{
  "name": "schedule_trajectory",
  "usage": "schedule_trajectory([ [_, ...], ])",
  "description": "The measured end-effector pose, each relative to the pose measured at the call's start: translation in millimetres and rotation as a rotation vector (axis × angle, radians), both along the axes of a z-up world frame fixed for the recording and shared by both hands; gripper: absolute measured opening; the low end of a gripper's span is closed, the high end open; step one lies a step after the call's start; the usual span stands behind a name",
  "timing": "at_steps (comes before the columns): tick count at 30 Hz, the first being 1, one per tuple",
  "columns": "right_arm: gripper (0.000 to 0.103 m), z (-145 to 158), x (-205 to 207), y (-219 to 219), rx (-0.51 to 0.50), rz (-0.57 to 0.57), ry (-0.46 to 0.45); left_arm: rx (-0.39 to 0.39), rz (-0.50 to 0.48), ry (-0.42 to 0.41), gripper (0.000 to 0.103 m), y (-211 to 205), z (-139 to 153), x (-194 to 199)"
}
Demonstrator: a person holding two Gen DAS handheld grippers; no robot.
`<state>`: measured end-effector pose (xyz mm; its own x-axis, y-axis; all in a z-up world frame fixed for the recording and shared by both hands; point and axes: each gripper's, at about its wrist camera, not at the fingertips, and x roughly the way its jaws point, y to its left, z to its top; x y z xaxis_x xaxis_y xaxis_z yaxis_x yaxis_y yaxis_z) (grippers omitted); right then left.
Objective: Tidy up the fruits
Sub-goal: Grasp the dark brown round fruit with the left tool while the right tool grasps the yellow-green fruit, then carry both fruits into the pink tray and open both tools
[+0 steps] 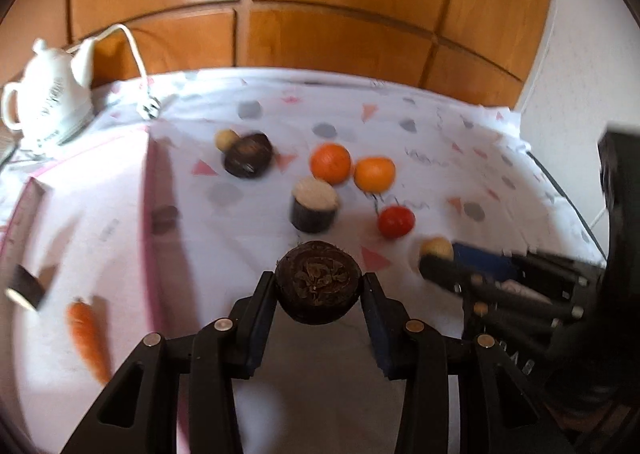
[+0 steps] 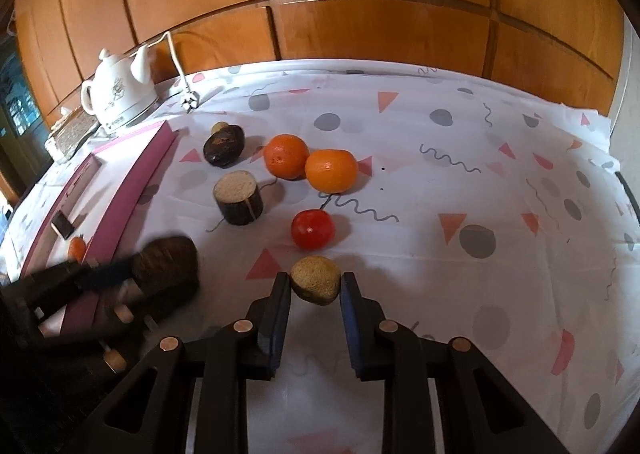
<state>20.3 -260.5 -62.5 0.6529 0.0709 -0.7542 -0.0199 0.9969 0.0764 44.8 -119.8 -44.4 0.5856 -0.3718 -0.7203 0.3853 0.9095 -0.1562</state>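
- Gripping a round dark brown fruit (image 1: 318, 283) between its 2 fingers, the left gripper (image 1: 319, 286) holds it above the patterned tablecloth (image 1: 420, 126), beside the pink tray (image 1: 154, 190).
- Clamped on a small tan, rough-skinned fruit (image 2: 316, 280), the right gripper (image 2: 315, 286) has both pads touching its sides, low over the cloth.
- 2 oranges (image 2: 286, 156) (image 2: 331, 170) lie touching each other mid-table; a red tomato (image 2: 312, 229) sits near them, just beyond the tan fruit.
- A cut dark-skinned cylinder with a pale top (image 2: 239, 197) stands upright left of the oranges; a dark oval piece (image 2: 224, 145) lies farther back.
- Inside the tray lie a carrot (image 1: 87, 334) and a dark cut piece (image 1: 25, 286).
- A white teapot (image 2: 120, 92) stands at the far left corner.
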Motion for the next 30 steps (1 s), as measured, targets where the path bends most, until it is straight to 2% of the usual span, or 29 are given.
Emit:
schedule_trajectory([
  [5, 0.025, 6, -4, 8, 0.032, 0.026, -0.008, -0.011, 0.071, -0.019, 0.043, 23, 16, -1],
  [13, 0.025, 28, -1, 44, 0.065, 0.134, -0.037, -0.014, 0.215, -0.038, 0.043, 70, 28, 0],
  [22, 0.025, 36, 7, 95, 0.076, 0.262, -0.037, -0.018, 0.335, -0.020, 0.043, 119, 23, 1],
  [30, 0.025, 38, 19, 124, 0.104, 0.326, -0.018, -0.015, 0.447, -0.030, 0.043, 154, 23, -2],
])
